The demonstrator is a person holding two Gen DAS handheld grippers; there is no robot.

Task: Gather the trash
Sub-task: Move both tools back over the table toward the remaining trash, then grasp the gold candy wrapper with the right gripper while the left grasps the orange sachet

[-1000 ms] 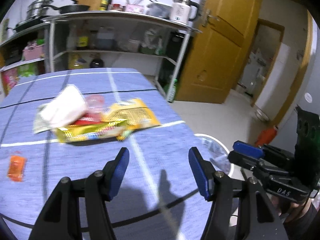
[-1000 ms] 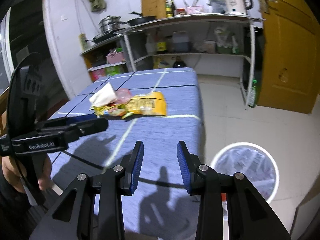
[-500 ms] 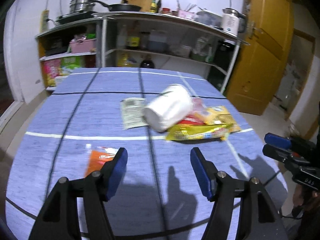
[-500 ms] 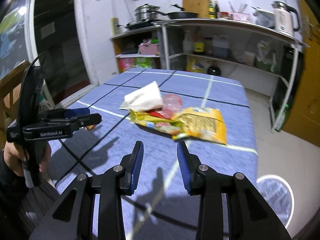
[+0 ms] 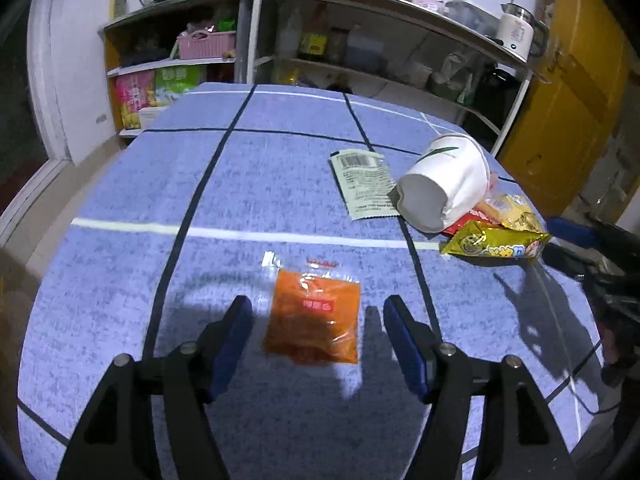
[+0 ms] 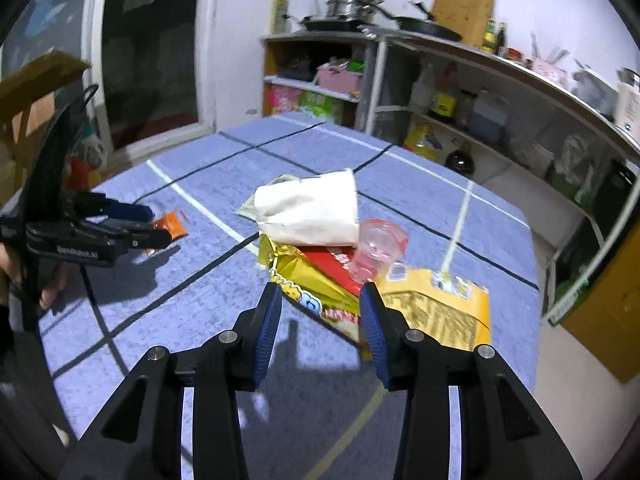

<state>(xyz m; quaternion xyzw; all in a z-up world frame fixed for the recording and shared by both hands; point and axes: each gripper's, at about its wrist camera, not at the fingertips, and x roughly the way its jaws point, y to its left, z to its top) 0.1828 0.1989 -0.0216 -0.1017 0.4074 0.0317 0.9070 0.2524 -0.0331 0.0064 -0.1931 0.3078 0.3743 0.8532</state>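
Blue-clothed bench (image 5: pixel 120 280) carries the litter. Your left tongs (image 5: pixel 318 322) are spread wide astride the flat orange sachet (image 5: pixel 314 322), untouched. Your right tongs (image 6: pixel 320 300), moderately open, empty, face the gold foil wrapper (image 6: pixel 308 280) at 12 o'clock.

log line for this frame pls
phase: approach | left gripper: open, over orange sachet | right gripper: open, near gold snack wrapper | held: nothing

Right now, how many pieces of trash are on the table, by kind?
Sachets: 2, orange and green.
Snack bags: 3, gold, red, yellow.
Cups: 2, white and clear.
Total: 7.
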